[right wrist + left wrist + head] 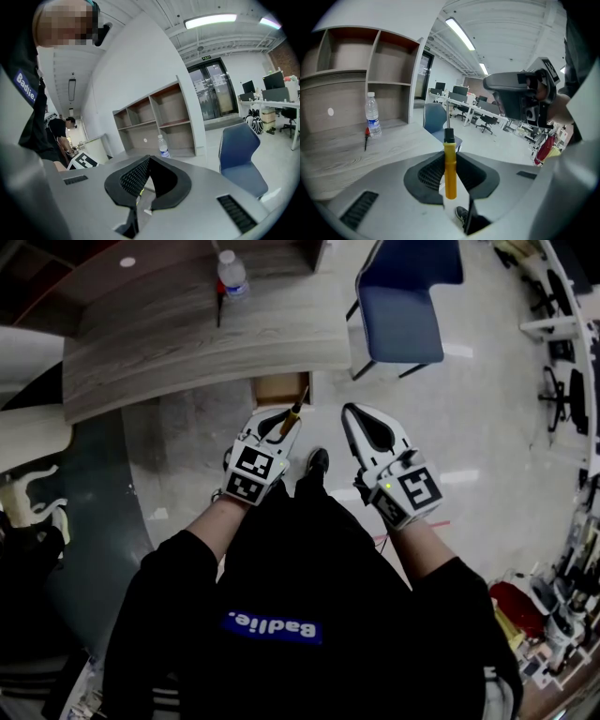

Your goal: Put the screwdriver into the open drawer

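A screwdriver (292,413) with a yellow handle (450,169), black collar and thin metal shaft sticks up out of my left gripper (279,423), which is shut on the handle (450,161). In the head view the shaft's tip reaches toward the open drawer (279,382), a small brown box just under the near edge of the wooden desk (206,338). My right gripper (350,413) hangs to the right of the left one, jaws shut (149,161) with nothing between them. It also shows at the upper right of the left gripper view as a grey right gripper (518,93).
A water bottle (232,276) and a small red tool (219,302) stand on the desk near the shelf unit (370,70). A blue chair (403,296) stands right of the desk. My shoe (317,461) is on the pale floor below the drawer. Clutter lines the right wall.
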A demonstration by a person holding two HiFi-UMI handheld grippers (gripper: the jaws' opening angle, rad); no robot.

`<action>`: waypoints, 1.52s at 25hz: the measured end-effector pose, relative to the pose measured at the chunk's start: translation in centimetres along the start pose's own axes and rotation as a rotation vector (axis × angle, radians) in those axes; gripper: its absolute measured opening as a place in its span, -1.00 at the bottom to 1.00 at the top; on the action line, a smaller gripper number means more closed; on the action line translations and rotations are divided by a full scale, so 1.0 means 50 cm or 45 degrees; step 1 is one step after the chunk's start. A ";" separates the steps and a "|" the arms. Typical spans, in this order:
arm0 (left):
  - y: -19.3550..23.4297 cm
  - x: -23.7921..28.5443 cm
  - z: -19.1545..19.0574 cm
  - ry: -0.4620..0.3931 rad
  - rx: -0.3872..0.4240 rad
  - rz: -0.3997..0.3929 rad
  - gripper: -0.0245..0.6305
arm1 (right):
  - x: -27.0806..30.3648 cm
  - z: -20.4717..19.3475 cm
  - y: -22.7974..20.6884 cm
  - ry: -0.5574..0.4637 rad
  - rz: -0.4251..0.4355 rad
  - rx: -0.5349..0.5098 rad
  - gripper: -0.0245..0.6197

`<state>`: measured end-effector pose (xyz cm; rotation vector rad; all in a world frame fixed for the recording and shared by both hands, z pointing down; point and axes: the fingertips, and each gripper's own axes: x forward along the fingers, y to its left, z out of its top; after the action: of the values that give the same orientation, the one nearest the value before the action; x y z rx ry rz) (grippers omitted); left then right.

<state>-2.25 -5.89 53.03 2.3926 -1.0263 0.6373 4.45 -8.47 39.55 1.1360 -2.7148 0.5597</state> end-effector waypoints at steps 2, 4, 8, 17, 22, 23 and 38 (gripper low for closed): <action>0.009 0.015 -0.016 0.026 0.014 -0.001 -0.70 | 0.002 -0.005 -0.006 -0.001 -0.015 0.008 -0.83; 0.018 0.031 -0.034 0.055 0.029 -0.003 -0.70 | 0.005 -0.008 -0.011 -0.007 -0.025 0.017 -0.83; 0.034 0.067 -0.070 0.118 0.074 0.001 -0.70 | 0.000 -0.011 -0.021 -0.013 -0.041 0.029 -0.83; 0.074 0.144 -0.147 0.264 0.151 0.040 -0.70 | -0.022 -0.035 -0.052 0.009 -0.076 0.065 -0.83; 0.090 0.168 -0.179 0.333 0.169 0.054 -0.70 | -0.033 -0.034 -0.073 -0.003 -0.097 0.075 -0.83; 0.096 0.175 -0.189 0.342 0.171 0.055 -0.70 | -0.032 -0.035 -0.077 -0.003 -0.100 0.069 -0.83; 0.131 0.312 -0.292 0.546 0.255 0.056 -0.70 | -0.092 -0.083 -0.180 0.097 -0.211 0.095 -0.83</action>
<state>-0.96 -10.07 74.92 2.2520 -0.8613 1.2556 14.04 -9.61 44.66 1.3138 -2.5254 0.6691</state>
